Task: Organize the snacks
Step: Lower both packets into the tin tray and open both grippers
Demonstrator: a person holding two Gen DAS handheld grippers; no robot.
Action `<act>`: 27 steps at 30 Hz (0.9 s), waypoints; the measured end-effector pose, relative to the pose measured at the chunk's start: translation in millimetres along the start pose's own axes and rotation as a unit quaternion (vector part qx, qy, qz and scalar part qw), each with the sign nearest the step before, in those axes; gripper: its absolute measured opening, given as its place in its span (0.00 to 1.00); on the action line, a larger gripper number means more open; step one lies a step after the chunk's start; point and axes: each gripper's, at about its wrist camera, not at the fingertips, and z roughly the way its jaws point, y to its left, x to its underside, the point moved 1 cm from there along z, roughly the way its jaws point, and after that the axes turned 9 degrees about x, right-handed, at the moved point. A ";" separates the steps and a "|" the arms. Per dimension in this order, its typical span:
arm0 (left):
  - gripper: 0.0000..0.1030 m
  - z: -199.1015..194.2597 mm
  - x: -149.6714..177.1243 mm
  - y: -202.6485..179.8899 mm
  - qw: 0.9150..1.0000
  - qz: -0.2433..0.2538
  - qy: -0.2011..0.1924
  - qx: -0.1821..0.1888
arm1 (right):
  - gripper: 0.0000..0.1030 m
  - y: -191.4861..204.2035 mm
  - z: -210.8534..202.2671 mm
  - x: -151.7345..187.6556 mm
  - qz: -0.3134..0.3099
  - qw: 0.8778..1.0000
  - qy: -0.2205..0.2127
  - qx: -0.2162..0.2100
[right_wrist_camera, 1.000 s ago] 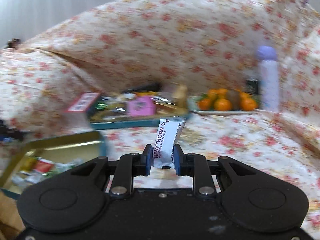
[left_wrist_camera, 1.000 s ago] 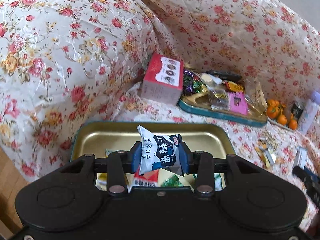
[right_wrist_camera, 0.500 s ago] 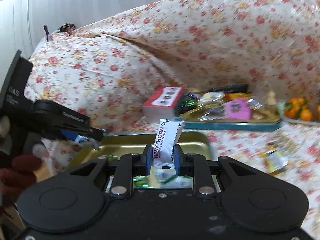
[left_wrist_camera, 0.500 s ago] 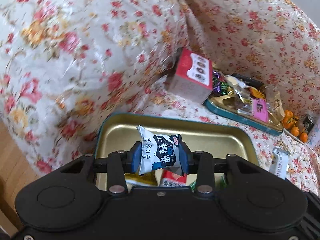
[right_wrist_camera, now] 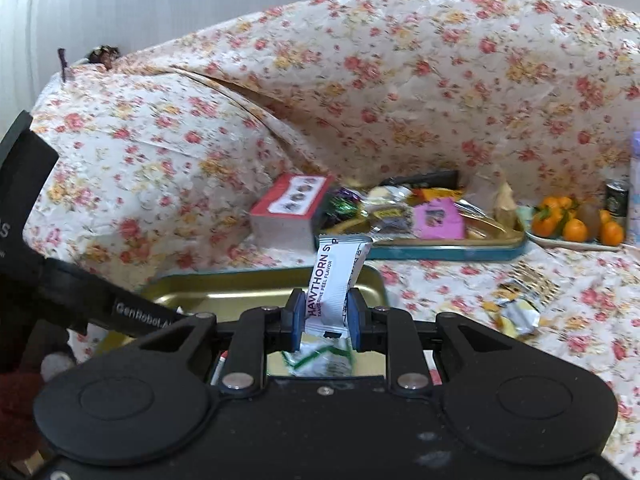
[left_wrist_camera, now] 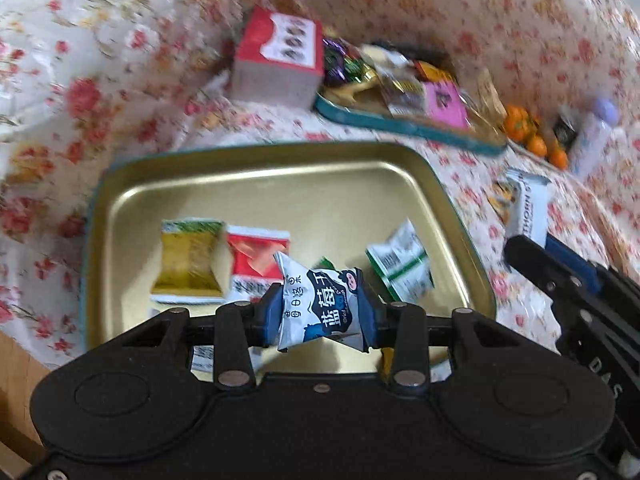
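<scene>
Both grippers pinch: left gripper [left_wrist_camera: 320,314] a blueberry packet [left_wrist_camera: 320,304], right gripper [right_wrist_camera: 325,316] a hawthorn strip [right_wrist_camera: 336,280]; release low inside the gold tin [left_wrist_camera: 256,184], beside packets already there

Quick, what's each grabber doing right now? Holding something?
Left gripper: shut on a white-and-navy blueberry snack packet.
Right gripper: shut on a white hawthorn strip packet.

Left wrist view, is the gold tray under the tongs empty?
No, the gold tray already holds several packets, including a yellow packet, a red packet and a green-and-white packet.
</scene>
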 end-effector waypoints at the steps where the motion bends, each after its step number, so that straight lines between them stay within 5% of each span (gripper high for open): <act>1: 0.47 1.5 1.3 -1.7 1.000 0.008 0.009 0.005 | 0.23 -1.8 0.3 1.2 -0.001 1.000 0.004 0.004; 9: 0.48 -0.1 2.0 -4.3 1.000 0.019 0.013 -0.002 | 0.23 -3.3 1.7 14.3 -0.020 0.999 0.032 0.013; 18: 0.48 -17.7 -4.1 -1.7 0.999 -0.001 -0.041 -0.010 | 0.23 3.3 7.9 26.2 -0.049 0.996 0.067 0.025; 27: 0.48 -13.1 -4.9 -0.8 0.999 -0.012 -0.035 -0.017 | 0.24 6.0 8.7 28.7 -0.059 0.995 0.082 0.022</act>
